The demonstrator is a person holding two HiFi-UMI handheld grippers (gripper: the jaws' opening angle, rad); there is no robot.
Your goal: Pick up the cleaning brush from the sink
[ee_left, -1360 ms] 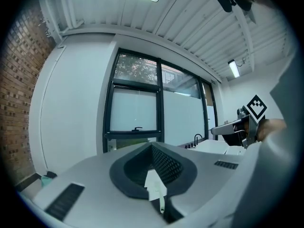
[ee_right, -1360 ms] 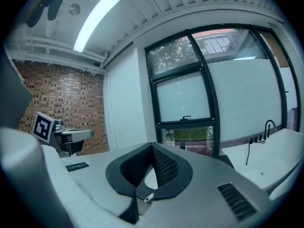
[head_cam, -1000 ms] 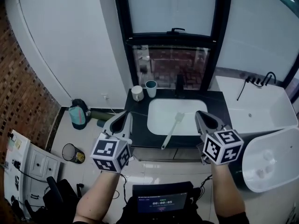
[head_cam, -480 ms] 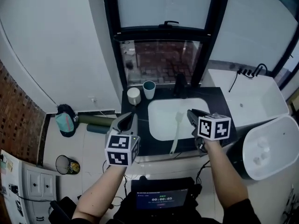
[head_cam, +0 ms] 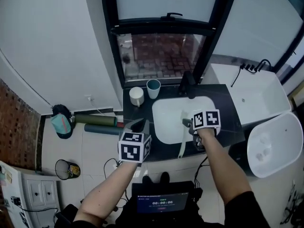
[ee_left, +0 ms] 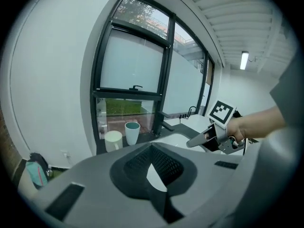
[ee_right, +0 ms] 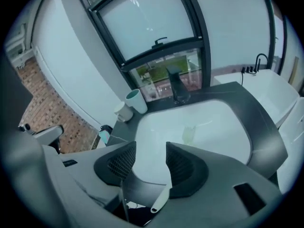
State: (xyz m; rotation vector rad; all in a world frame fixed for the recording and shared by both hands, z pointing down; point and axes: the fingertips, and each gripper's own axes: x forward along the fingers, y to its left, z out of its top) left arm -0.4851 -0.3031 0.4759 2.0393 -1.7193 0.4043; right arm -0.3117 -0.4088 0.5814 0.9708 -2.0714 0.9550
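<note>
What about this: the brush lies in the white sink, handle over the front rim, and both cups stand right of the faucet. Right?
No. The brush lies in the sink, handle over the front rim, but the white cup and teal cup stand left of the faucet, as the head view shows.

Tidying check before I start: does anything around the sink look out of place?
Yes. The cleaning brush lies slanted, with its head in the sink and its handle across the counter toward the front edge. Nothing looks spilled or broken.
</note>
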